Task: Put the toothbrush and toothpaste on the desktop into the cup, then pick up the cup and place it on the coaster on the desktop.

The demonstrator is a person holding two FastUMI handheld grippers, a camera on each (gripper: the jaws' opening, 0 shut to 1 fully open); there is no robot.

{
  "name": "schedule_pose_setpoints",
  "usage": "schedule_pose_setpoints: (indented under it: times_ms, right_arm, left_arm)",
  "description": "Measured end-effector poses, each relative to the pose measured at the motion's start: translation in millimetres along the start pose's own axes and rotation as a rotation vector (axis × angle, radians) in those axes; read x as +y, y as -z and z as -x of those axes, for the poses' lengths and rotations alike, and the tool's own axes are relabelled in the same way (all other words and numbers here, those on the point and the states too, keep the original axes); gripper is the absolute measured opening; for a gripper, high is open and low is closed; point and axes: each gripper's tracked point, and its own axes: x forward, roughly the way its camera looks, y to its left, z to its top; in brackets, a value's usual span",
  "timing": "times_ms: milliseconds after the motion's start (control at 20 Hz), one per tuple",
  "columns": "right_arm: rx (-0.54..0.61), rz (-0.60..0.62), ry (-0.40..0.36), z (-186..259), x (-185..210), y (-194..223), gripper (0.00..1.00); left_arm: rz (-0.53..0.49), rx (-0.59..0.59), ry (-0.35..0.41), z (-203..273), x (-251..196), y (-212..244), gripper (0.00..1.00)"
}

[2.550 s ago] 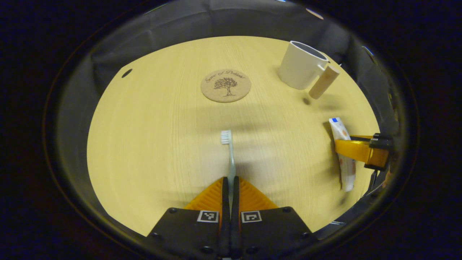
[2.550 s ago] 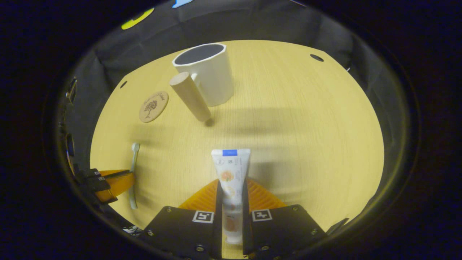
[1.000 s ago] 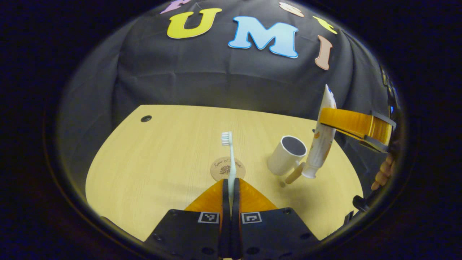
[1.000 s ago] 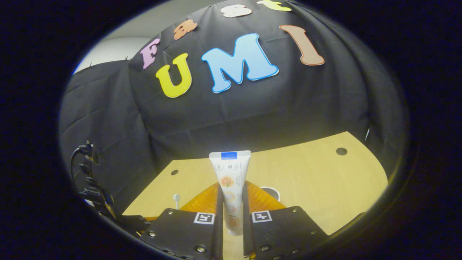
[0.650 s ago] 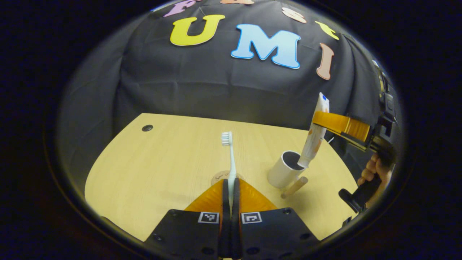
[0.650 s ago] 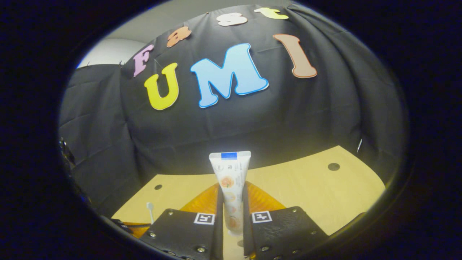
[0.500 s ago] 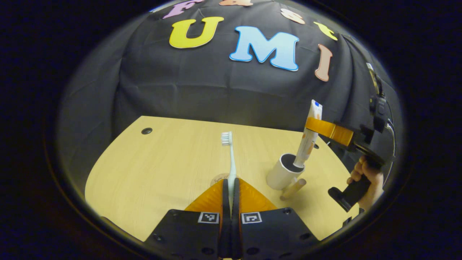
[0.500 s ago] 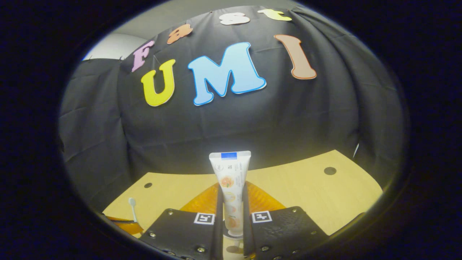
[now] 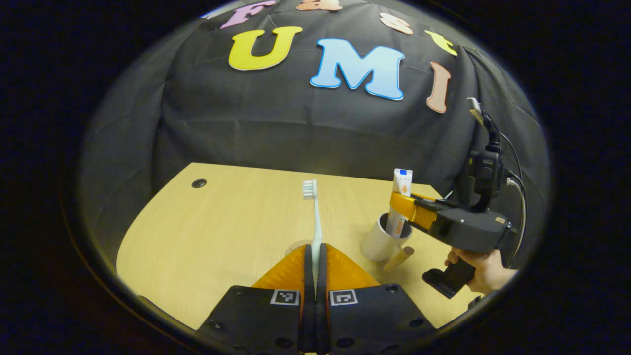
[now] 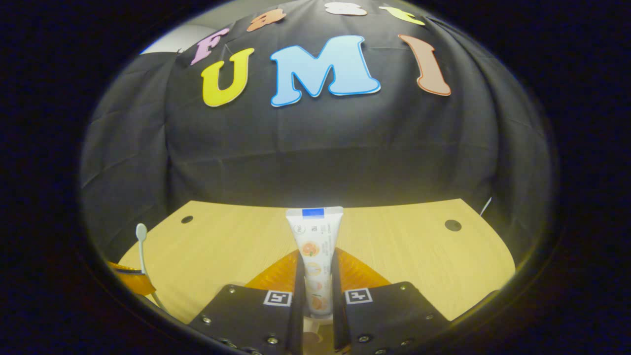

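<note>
My left gripper (image 9: 314, 249) is shut on the pale toothbrush (image 9: 315, 217), which stands with its bristles up, above the desk. At the right of the left gripper view, the white cup (image 9: 375, 242) with a wooden handle (image 9: 398, 259) stands on the desk. My right gripper (image 9: 403, 206) is shut on the toothpaste (image 9: 399, 190), whose lower end is inside the cup. In the right gripper view the toothpaste (image 10: 315, 241) stands upright between the fingers of that gripper (image 10: 315, 256). The cork coaster (image 9: 295, 245) peeks out behind my left fingers.
The light wooden desk (image 9: 222, 222) has cable holes near its far corners and ends at the black cloth wall. A hand (image 9: 485, 273) holds the right gripper's grip. The toothbrush (image 10: 142, 246) and an orange finger (image 10: 130, 282) show at the left of the right gripper view.
The right gripper has come down over the cup, lowering the toothpaste's end into it. The left gripper still holds the toothbrush at about the same height.
</note>
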Motion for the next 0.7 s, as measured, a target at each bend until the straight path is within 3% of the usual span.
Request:
schedule_pose_setpoints:
  times_ms: [250,550,700]
  right_arm:
    - [0.102,0.060,0.002,1,2,31,0.29]
    - [0.117,0.072,0.011,7,2,32,0.31]
    - [0.104,0.066,0.017,11,1,24,0.42]
  left_arm:
    - [0.014,0.004,-0.007,5,2,4,0.08]
    - [0.015,-0.011,-0.005,8,2,2,0.08]
    - [0.018,-0.021,0.009,5,0,0,0.08]
